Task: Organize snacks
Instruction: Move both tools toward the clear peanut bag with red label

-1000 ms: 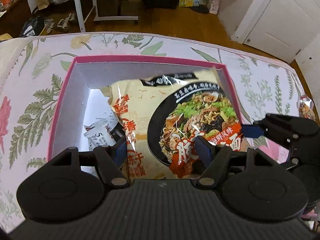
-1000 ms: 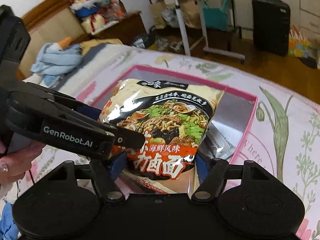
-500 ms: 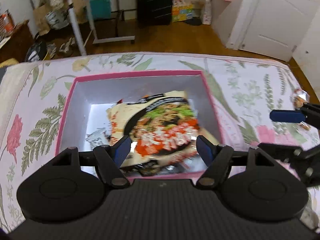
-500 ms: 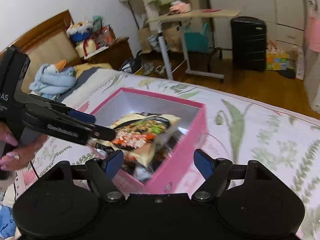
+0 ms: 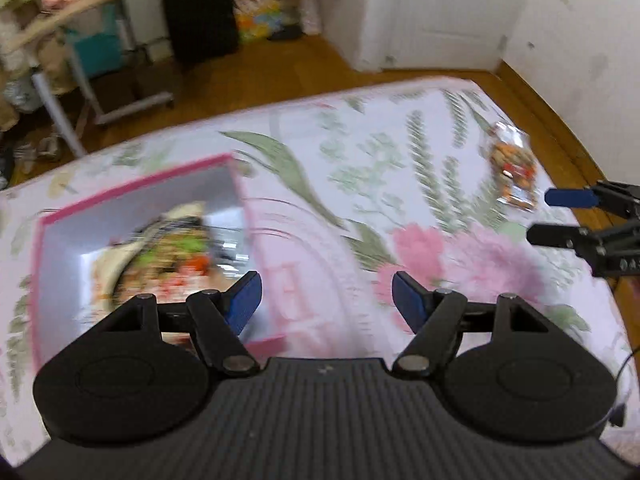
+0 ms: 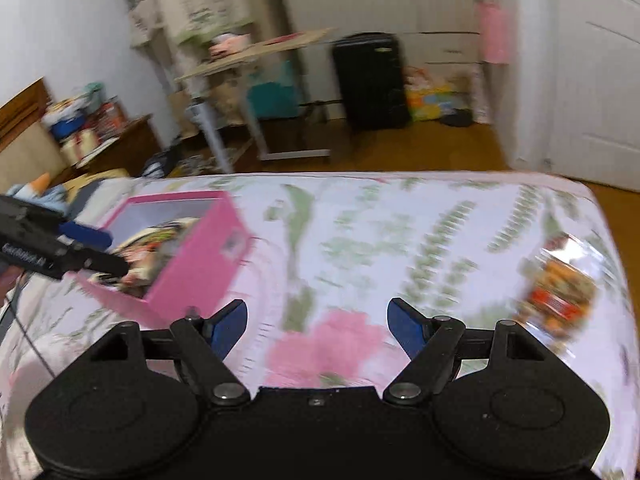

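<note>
A pink box [image 5: 256,236] sits on the floral bedspread, and the noodle packet [image 5: 168,256] lies inside it; the box also shows in the right wrist view [image 6: 200,264]. My left gripper [image 5: 326,300] is open and empty, beside the box's right wall. My right gripper [image 6: 318,328] is open and empty over the bedspread; it shows at the right edge of the left wrist view [image 5: 560,216]. A small clear snack packet with orange and red contents [image 5: 512,168] lies near the bed's right edge, also in the right wrist view [image 6: 560,292], ahead and right of the right gripper.
The floral bedspread [image 5: 360,152] covers the bed, with wooden floor beyond its far edge. A rolling table [image 6: 256,92], a black suitcase [image 6: 372,80] and a white door [image 6: 592,80] stand behind. Both views are motion-blurred.
The noodle packet was let go and now lies in the pink box. Both grippers opened, pulled back and swung right, bringing the small snack packet into view.
</note>
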The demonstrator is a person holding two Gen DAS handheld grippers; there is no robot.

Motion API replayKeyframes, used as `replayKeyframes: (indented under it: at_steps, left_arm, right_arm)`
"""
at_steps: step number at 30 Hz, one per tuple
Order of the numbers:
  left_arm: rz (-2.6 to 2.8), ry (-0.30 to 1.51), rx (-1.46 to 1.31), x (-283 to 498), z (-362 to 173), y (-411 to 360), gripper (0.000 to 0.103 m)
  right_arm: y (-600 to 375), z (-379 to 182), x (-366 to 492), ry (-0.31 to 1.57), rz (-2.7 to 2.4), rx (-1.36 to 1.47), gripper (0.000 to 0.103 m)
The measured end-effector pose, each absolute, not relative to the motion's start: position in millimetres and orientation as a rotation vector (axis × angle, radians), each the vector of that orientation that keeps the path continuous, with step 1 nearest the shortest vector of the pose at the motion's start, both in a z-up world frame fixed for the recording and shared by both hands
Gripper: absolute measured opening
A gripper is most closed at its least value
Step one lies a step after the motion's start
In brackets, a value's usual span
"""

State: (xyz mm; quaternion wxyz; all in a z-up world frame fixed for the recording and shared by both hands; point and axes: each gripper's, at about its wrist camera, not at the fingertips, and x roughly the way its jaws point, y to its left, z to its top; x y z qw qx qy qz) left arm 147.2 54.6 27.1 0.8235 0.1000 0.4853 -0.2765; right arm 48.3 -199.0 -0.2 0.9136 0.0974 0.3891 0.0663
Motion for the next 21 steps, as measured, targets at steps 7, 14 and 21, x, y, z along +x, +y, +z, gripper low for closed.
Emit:
replayKeyframes:
  at_steps: [7, 14, 21]
  left_arm:
    - [-0.716, 1.071, 0.203, 152.6, -1.8, -17.3, 0.068]
    - [-0.803, 1.029, 0.191, 159.2, -42.2, -105.0, 0.067]
    - [-0.856, 1.005, 0.149, 169.2, -86.1, -184.2, 0.064]
  right_arm:
    - [-259.1, -26.3, 22.7, 0.750, -0.089, 0.233, 0.086]
    - [-309.0, -67.9, 23.0, 0.708, -0.235, 0.207, 0.093]
    - [-343.9, -115.2, 46.2, 0.682, -0.225, 0.187, 0.093]
